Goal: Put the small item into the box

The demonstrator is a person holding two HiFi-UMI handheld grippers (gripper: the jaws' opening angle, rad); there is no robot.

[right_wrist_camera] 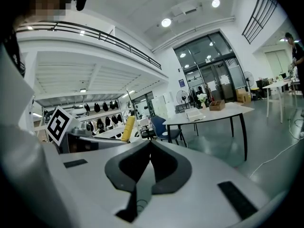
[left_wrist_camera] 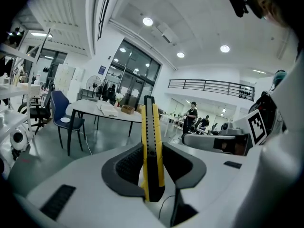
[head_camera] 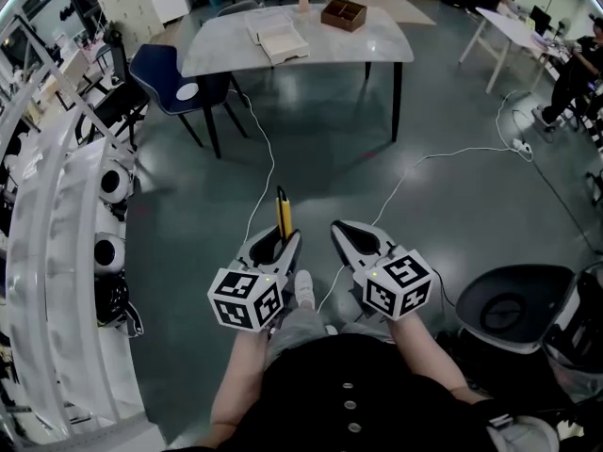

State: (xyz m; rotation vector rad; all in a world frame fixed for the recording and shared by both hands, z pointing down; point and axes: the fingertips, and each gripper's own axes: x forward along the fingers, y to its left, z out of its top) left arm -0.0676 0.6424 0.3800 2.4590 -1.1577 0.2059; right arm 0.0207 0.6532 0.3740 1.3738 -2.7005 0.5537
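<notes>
Within the left tongs [left_wrist_camera: 153,148], a yellow utility knife [left_wrist_camera: 152,127] stands clamped upright.

Open floor [head_camera: 330,149] straight ahead up to the counter [head_camera: 377,40], only cables [head_camera: 271,158] trailing across it. Blue chair [head_camera: 170,78] blocks the counter's left end. White rack [head_camera: 47,252] close left, black chair [head_camera: 513,309] close right.
</notes>
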